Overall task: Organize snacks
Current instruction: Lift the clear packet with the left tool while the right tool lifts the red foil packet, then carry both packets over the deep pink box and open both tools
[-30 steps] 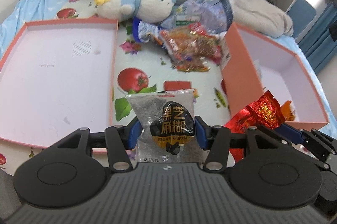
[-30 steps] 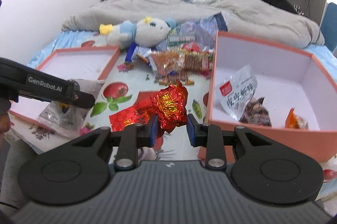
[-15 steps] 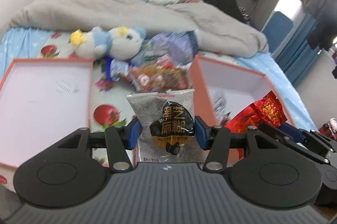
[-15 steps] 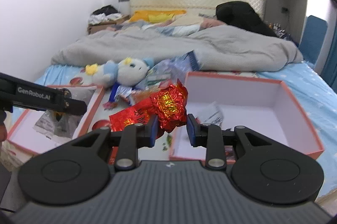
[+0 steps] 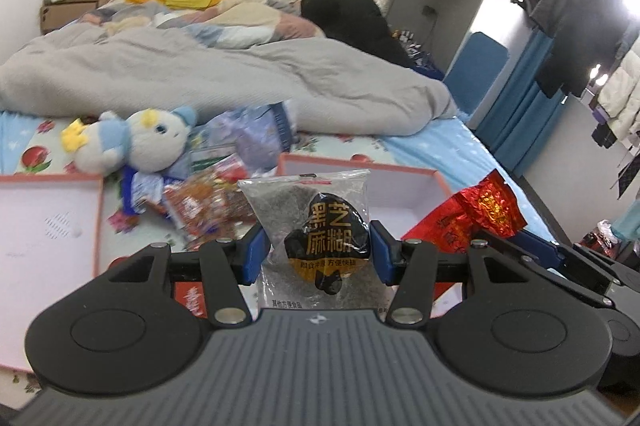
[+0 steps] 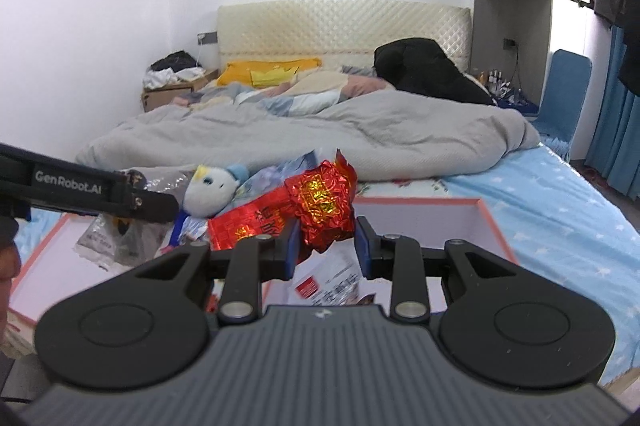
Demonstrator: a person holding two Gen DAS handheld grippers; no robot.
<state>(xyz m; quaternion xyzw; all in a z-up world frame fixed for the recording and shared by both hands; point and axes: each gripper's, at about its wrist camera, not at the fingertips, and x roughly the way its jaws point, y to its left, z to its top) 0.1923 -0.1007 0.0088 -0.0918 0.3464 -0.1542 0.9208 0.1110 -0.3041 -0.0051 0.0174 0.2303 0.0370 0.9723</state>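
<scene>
Both grippers loaded and up in the air over the bed (image 5: 436, 145).

Left gripper (image 5: 316, 250) clamped on a sesame packet (image 5: 316, 238), pads pinching its two side edges so the flat face stands upright and the label reads straight on. Probably gripped that way because the bag is thin and floppy; squeezing edge to edge keeps it from folding over.

Right gripper (image 6: 326, 246) closed narrower on a red foil pack (image 6: 324, 205), grabbed by the crumpled lower end, rest of the foil sticking up and out to the left. Crinkly stuff, so likely decent friction, but a loose pinch could let it slide.

Two pink boxes down on the bed: left box (image 5: 52, 222) shallow and looking empty, right box (image 6: 492, 226) deeper, with a white packet (image 6: 332, 286) already sitting in its near end. Between them, a heap of unsorted snacks (image 5: 208, 201) just near of a plush toy (image 5: 136, 141). Grey duvet (image 5: 200, 73) bunched up at the far side, out of the way.

Guessing each item is headed to a box, one per side, hence carrying two at once. Both held high, probably to clear the box walls before dropping in. Plenty left in the pile, so early days on the sorting.
</scene>
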